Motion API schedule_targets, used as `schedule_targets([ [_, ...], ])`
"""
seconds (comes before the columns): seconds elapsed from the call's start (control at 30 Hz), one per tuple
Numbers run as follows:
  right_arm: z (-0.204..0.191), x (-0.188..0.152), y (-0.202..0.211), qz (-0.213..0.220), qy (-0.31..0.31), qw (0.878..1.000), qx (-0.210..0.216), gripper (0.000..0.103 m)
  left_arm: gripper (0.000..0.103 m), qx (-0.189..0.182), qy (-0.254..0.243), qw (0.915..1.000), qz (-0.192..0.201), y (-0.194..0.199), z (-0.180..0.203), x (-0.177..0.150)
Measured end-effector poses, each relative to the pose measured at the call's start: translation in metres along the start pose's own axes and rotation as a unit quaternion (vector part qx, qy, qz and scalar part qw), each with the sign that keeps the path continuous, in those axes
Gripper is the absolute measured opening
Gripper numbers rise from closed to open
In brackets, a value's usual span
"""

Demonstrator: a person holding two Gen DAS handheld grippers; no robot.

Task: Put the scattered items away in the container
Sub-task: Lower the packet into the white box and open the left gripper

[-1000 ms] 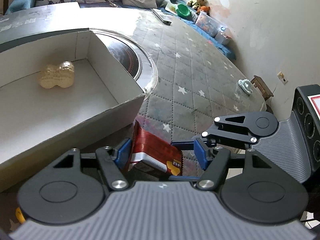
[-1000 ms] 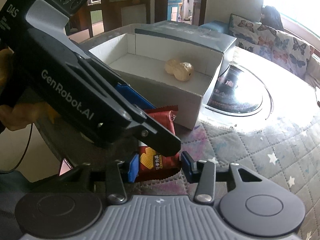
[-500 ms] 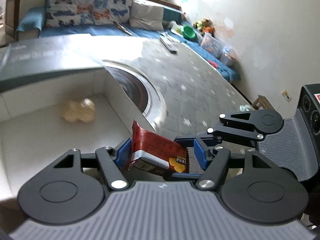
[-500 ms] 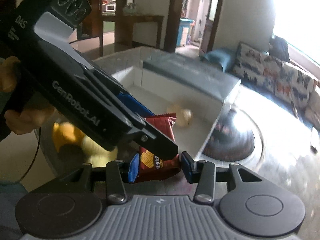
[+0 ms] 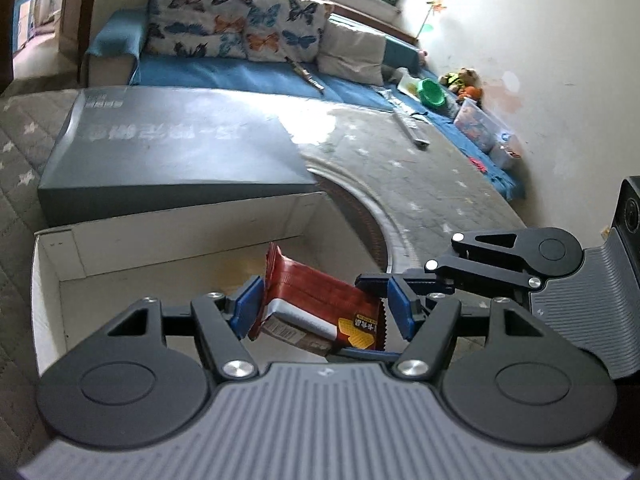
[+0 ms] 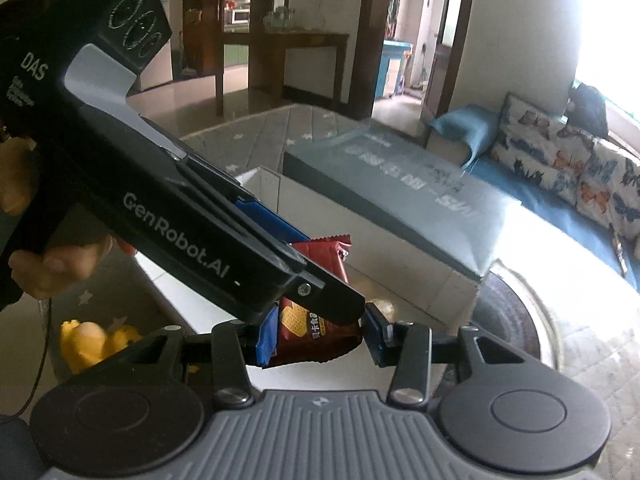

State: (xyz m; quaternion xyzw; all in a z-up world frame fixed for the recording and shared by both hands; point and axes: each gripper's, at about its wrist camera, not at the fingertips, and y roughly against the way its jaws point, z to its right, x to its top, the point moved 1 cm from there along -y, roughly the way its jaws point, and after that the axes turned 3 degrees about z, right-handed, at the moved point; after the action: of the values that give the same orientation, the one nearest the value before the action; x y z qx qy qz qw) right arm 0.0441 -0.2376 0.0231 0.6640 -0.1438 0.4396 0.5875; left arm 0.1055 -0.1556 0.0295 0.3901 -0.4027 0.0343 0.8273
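Red snack packet (image 5: 320, 304) hangs over the white box (image 5: 52, 300), pinched by both the left gripper (image 5: 322, 304) and right gripper (image 6: 320, 334); box walls ring it, with bare floor below and quilted surface (image 5: 432, 184) beyond.

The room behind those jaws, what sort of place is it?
Most likely a family living room: a blue sofa with butterfly cushions, a quilted star-print table cover, and toys piled by the wall.
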Motion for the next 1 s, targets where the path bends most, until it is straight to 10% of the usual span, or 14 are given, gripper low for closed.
schedule_targets([
  [1.0,0.02,-0.023,-0.064,-0.071,-0.028,0.997,0.008,0.057,0.067,0.012,0.057,0.9971,-0.049,-0.049,-0.054,-0.009],
])
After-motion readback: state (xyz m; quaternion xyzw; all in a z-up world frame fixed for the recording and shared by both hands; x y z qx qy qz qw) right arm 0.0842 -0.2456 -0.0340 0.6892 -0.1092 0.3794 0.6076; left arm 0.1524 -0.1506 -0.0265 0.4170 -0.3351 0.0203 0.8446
